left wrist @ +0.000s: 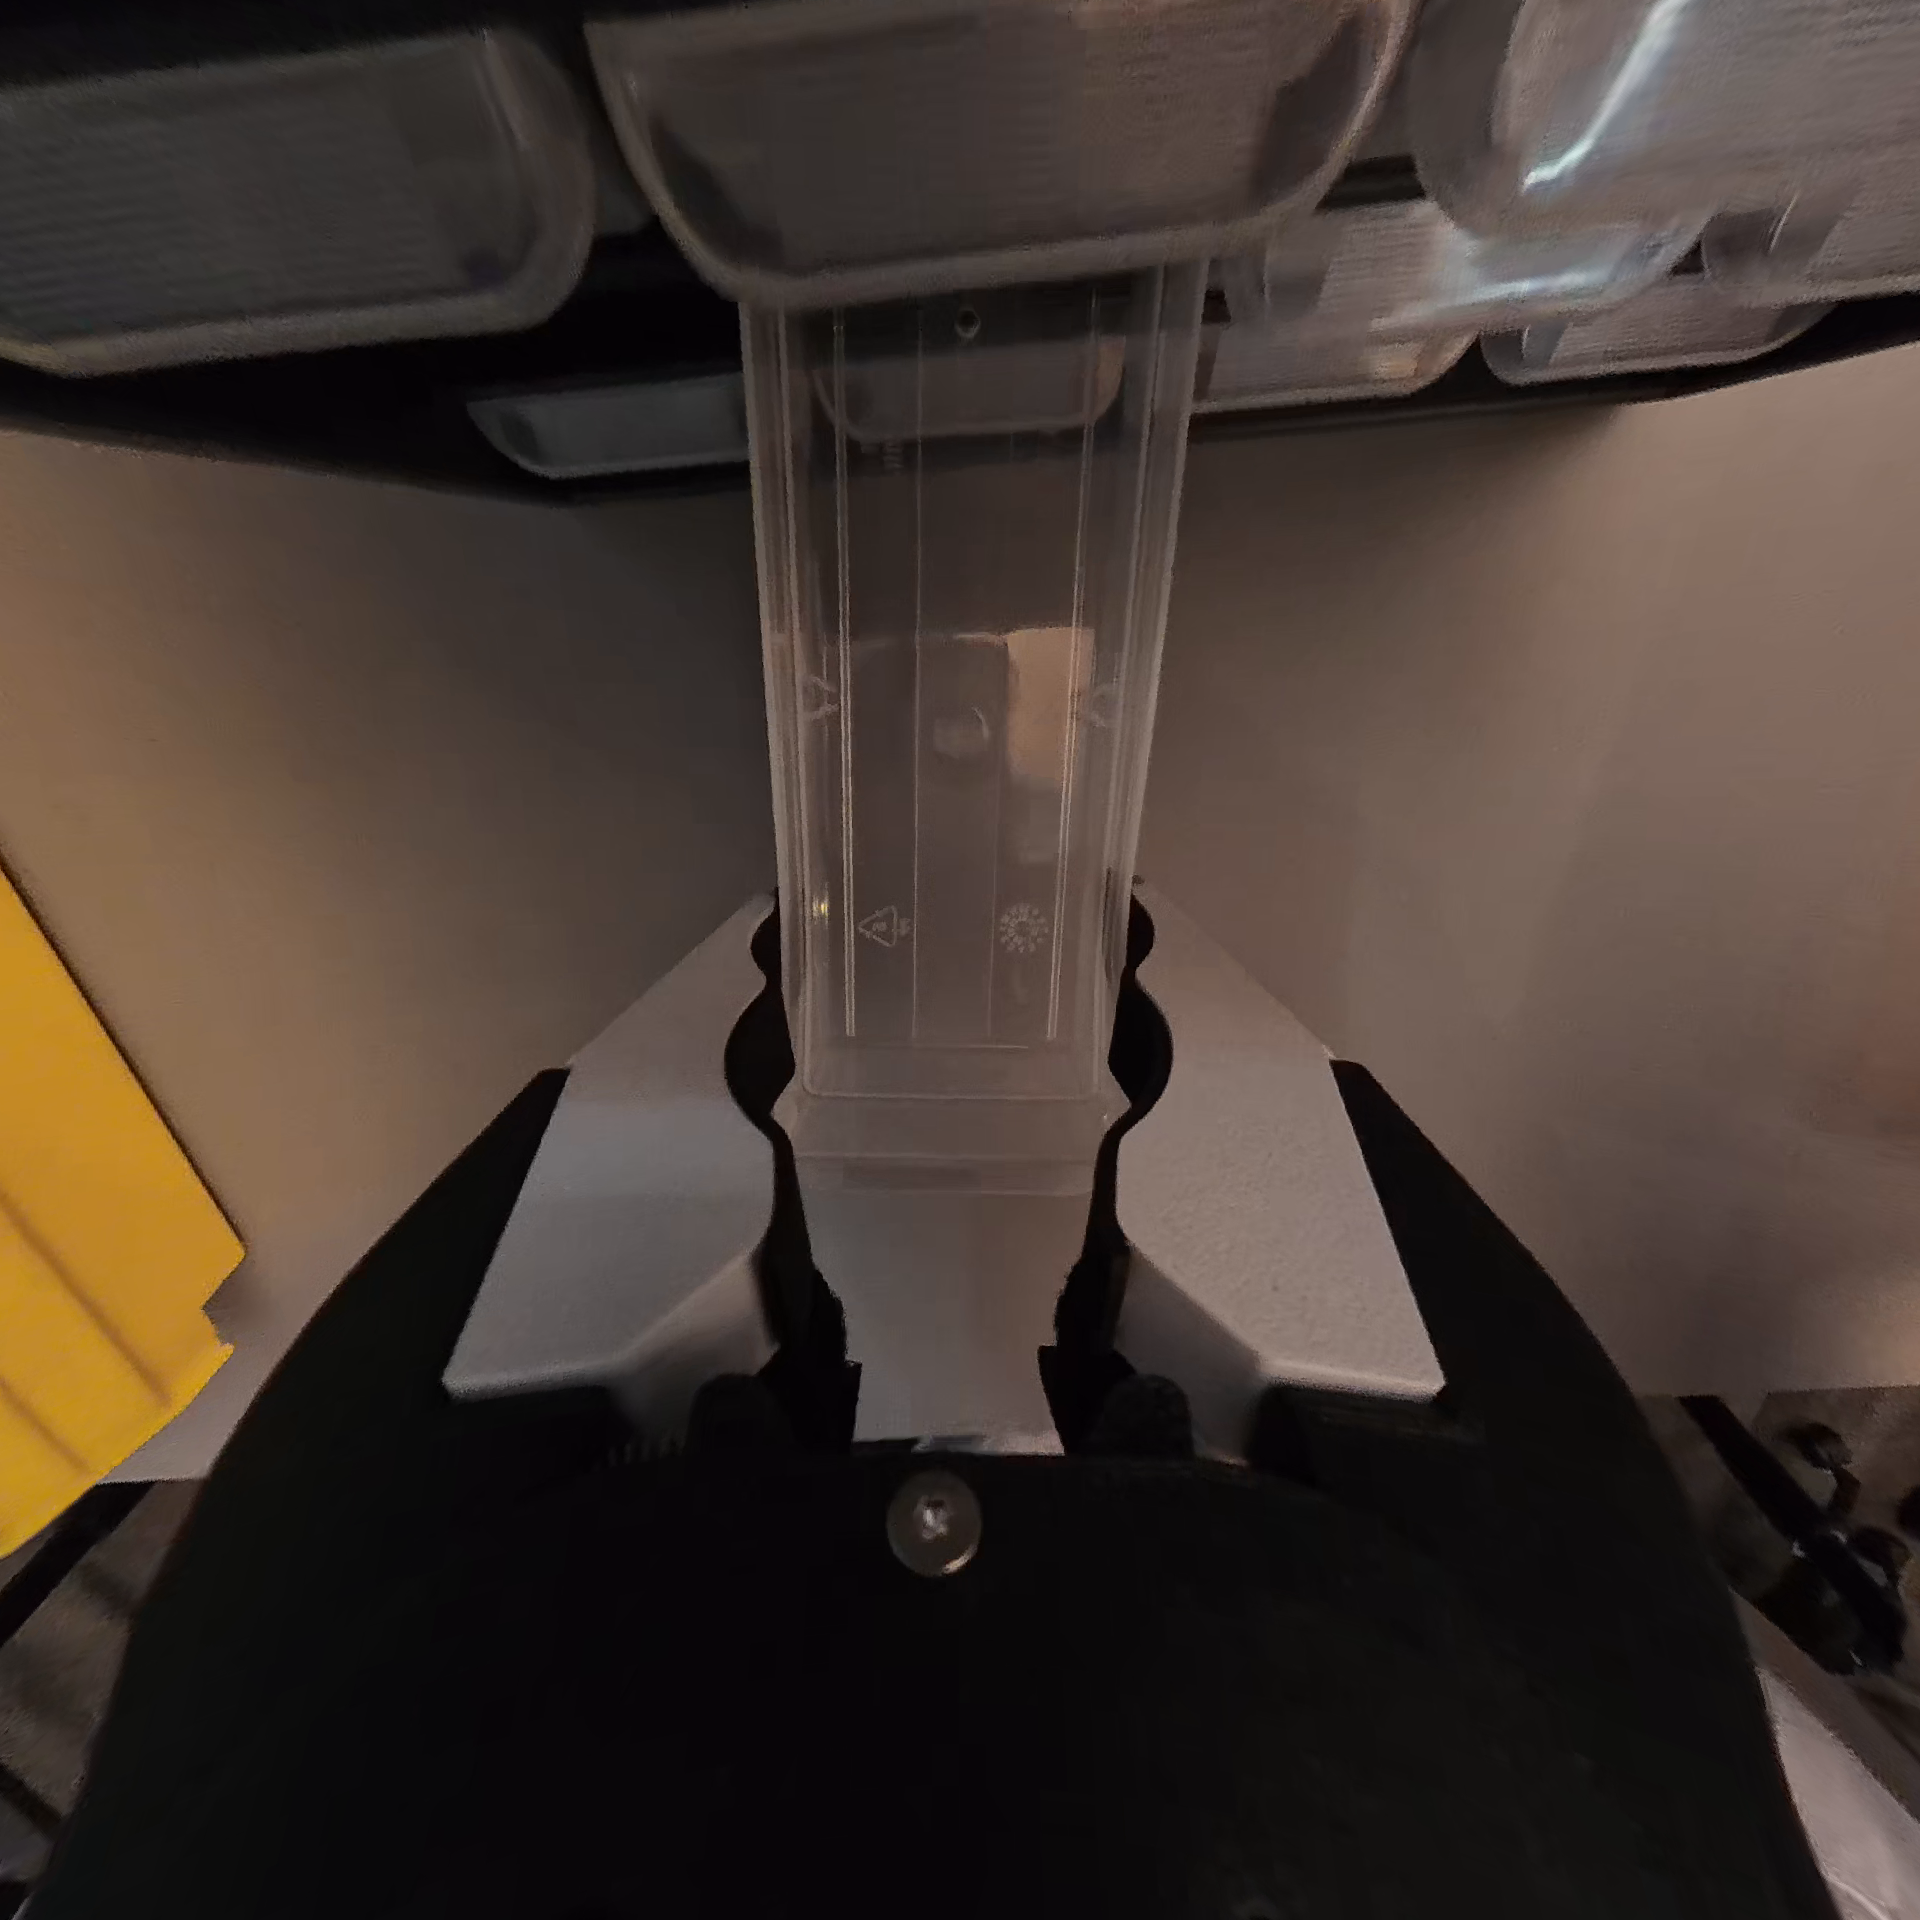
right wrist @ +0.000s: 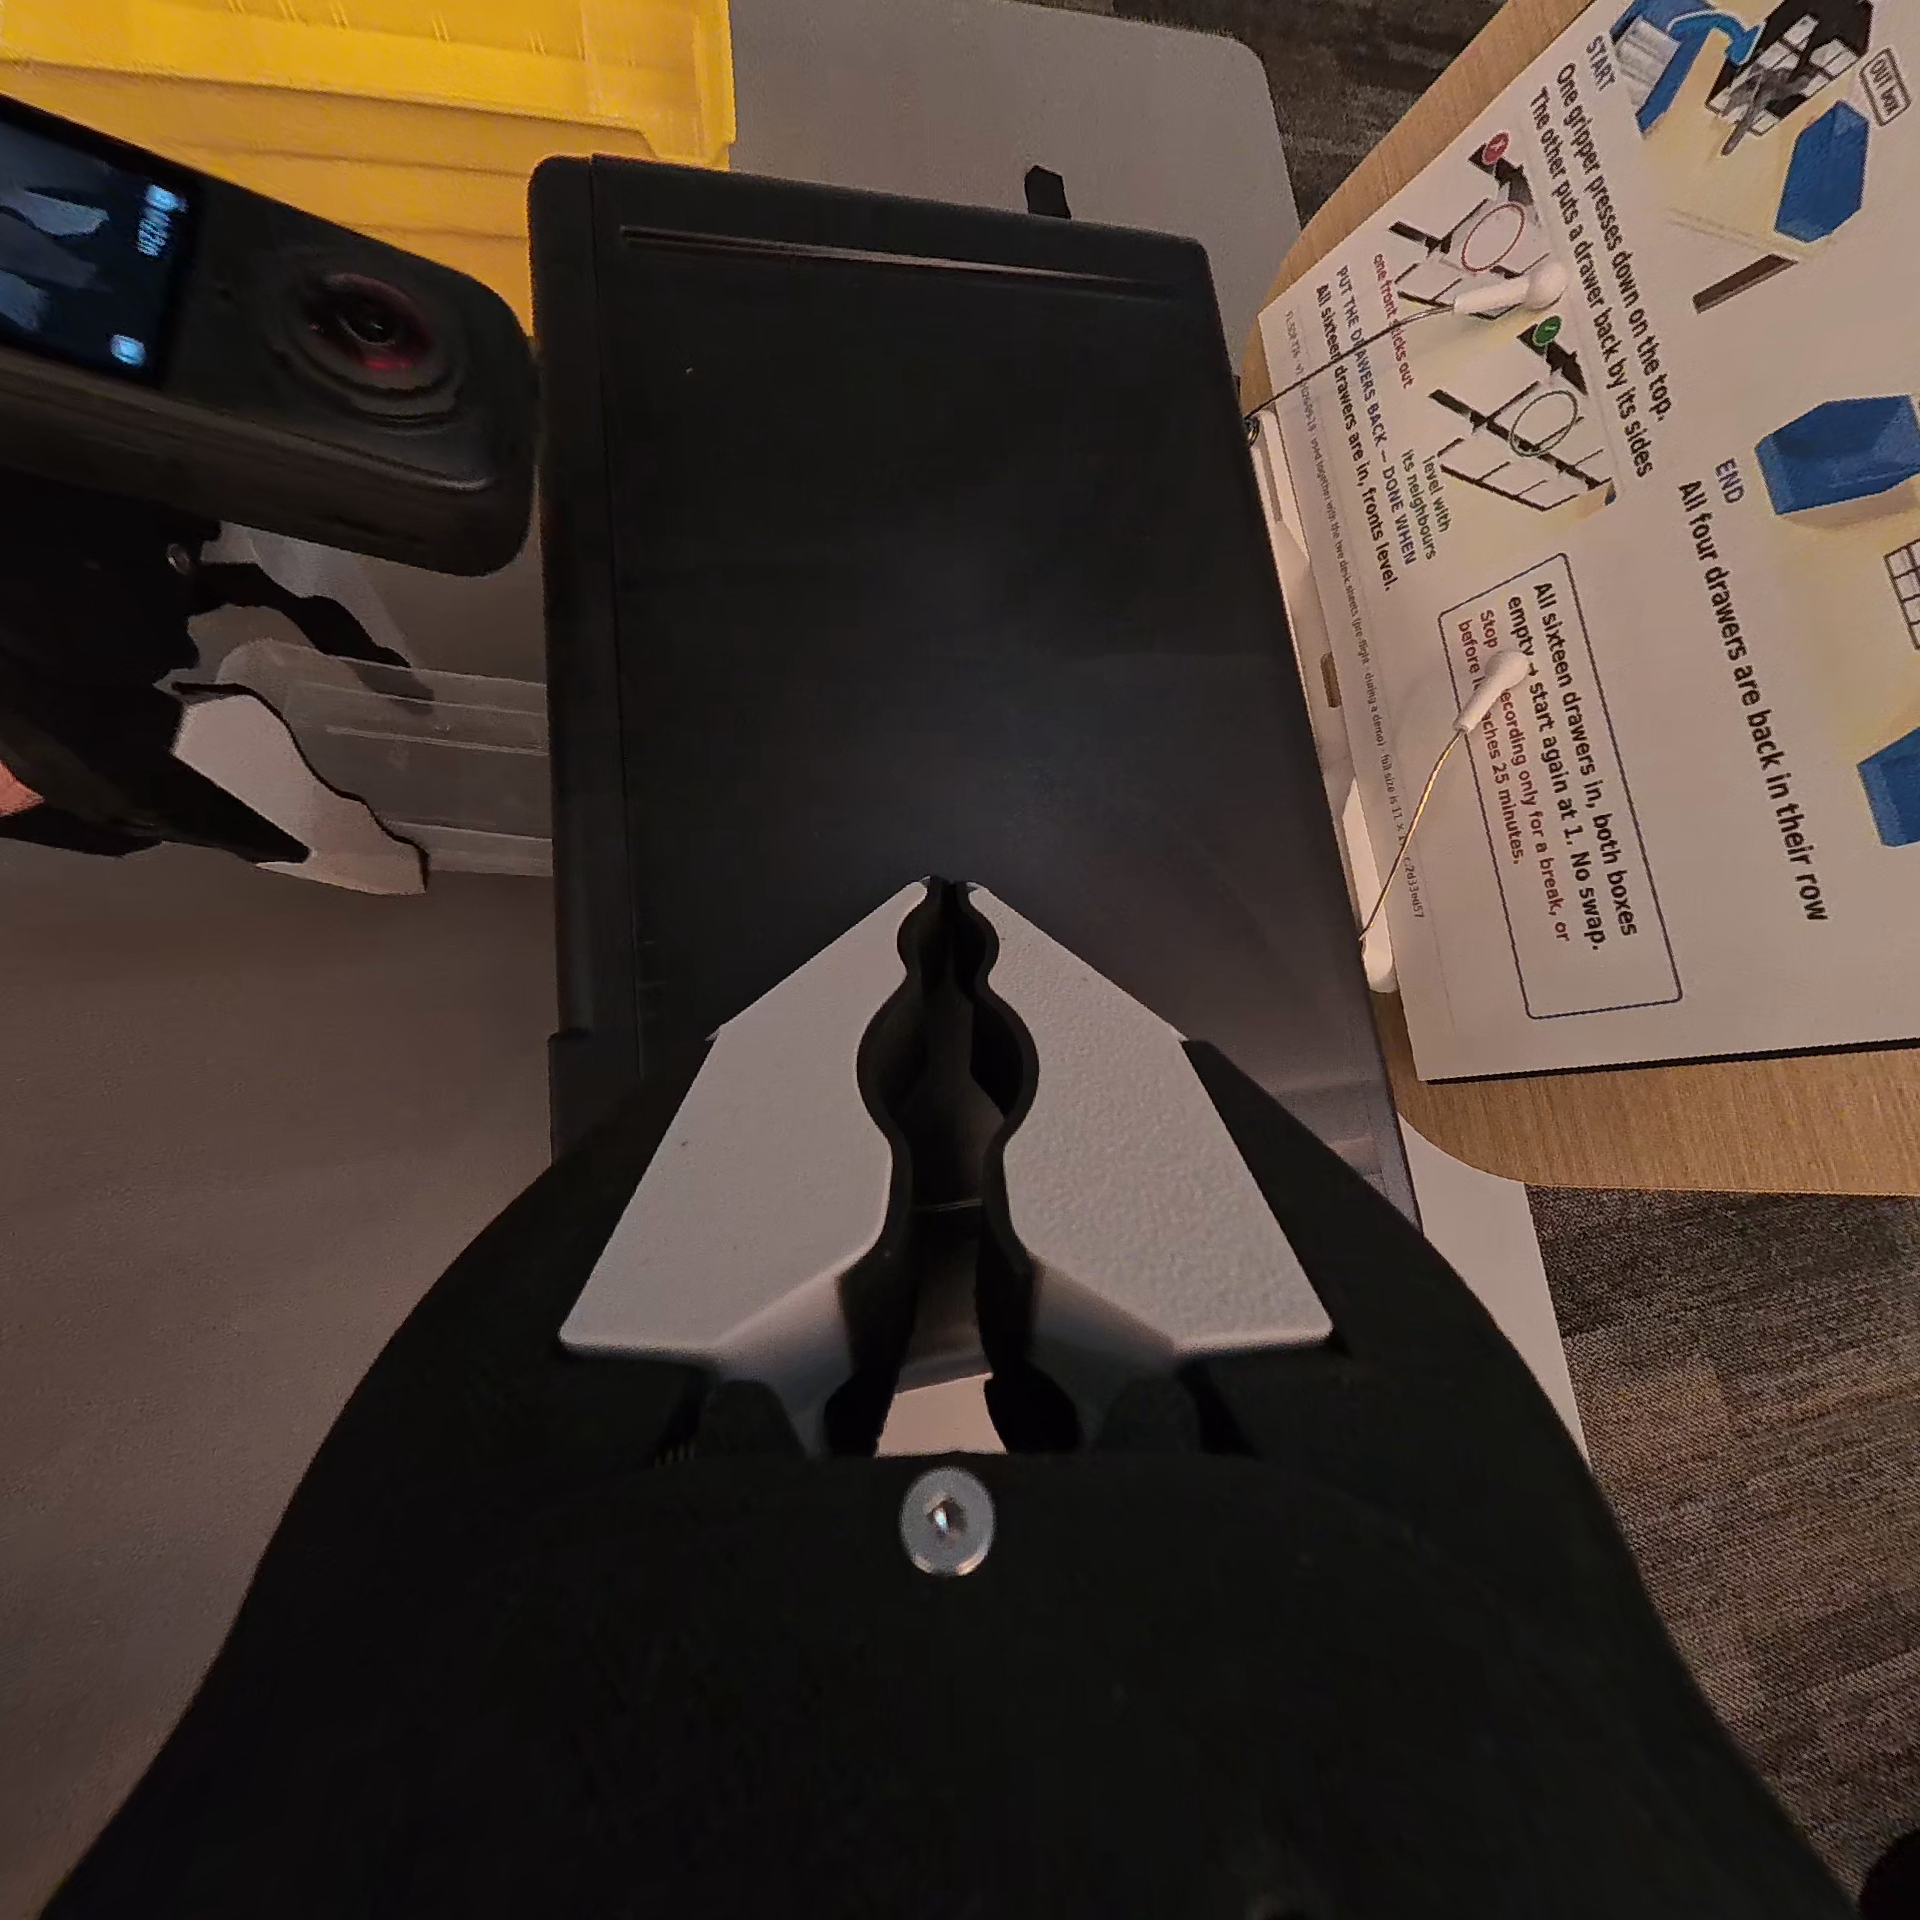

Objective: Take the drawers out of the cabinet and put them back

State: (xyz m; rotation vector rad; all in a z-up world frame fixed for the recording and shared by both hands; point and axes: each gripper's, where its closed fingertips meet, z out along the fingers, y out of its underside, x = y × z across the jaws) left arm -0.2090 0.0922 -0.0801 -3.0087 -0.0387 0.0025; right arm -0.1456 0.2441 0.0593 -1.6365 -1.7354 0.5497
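Between the left hand-held gripper [left wrist: 951,1013] fingers, a clear drawer [left wrist: 951,675]

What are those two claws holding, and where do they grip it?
The left gripper clamps a clear drawer by its two sides. The right gripper is shut and holds nothing.

A pale grey table [right wrist: 260,1195] carries the black cabinet [right wrist: 914,582], which stands squarely on it, with a yellow bin [right wrist: 395,114] just behind at the far edge. To the right stands a second, wood-topped table [right wrist: 1662,1122], where a printed instruction sheet [right wrist: 1683,582] lies flat with a thin wire and small white pieces resting across it. Grey carpet [right wrist: 1766,1507] shows below both tables.
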